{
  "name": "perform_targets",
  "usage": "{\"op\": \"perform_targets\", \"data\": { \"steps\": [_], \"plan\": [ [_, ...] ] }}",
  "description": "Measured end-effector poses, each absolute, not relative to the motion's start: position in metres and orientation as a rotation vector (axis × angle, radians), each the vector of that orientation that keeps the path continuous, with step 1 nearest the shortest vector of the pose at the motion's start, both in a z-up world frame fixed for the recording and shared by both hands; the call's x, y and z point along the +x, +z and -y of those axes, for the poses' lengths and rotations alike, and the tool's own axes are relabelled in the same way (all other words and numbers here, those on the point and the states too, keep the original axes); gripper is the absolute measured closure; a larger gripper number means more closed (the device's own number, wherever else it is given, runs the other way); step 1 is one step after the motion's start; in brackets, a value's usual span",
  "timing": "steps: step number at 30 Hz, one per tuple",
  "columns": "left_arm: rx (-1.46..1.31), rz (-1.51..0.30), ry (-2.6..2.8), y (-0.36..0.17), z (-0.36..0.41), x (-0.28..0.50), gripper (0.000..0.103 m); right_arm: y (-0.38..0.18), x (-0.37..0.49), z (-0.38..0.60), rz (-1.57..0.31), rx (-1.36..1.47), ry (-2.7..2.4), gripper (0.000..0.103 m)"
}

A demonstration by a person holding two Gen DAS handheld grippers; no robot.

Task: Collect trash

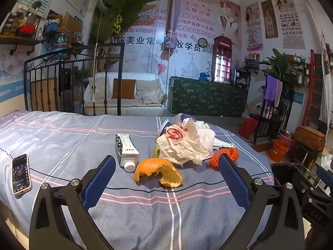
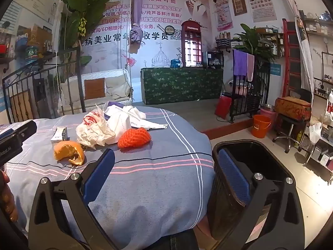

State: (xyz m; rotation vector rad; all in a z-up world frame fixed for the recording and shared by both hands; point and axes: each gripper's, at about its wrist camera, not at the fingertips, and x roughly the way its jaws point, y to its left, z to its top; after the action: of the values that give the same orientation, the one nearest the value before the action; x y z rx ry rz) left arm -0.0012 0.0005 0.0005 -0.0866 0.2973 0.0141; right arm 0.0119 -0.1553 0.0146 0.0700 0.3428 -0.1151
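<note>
Nothing looks collected yet: on the bed (image 1: 62, 137) the orange peel (image 1: 158, 173), the crumpled plastic bag (image 1: 183, 143), the white tube (image 1: 126, 150), the orange foam net (image 2: 134, 138) and some white paper wrappers (image 2: 133, 114) all lie in a loose cluster. The black bin (image 2: 249, 145) stands just beside the bed's edge, and its visible inside looks empty. The left claw (image 1: 166, 179) and right claw (image 2: 166, 173) are both spread wide and hold nothing, so by my reading every piece is left to pick up.
</note>
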Motion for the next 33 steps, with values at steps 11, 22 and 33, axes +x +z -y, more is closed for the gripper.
{"op": "perform_targets", "data": {
  "steps": [11, 22, 33],
  "plan": [
    [-0.086, -0.310, 0.012, -0.002, 0.002, -0.003, 0.006, 0.016, 0.010, 0.157, -0.349, 0.075, -0.108, 0.005],
    [-0.078, -0.313, 0.008, -0.002, 0.006, -0.004, 0.006, 0.013, 0.019, 0.151, -0.364, 0.073, -0.104, 0.005],
    [-0.076, -0.318, 0.006, -0.002, 0.007, -0.003, 0.006, 0.012, 0.021, 0.152, -0.375, 0.081, -0.108, 0.005]
  ]
}}
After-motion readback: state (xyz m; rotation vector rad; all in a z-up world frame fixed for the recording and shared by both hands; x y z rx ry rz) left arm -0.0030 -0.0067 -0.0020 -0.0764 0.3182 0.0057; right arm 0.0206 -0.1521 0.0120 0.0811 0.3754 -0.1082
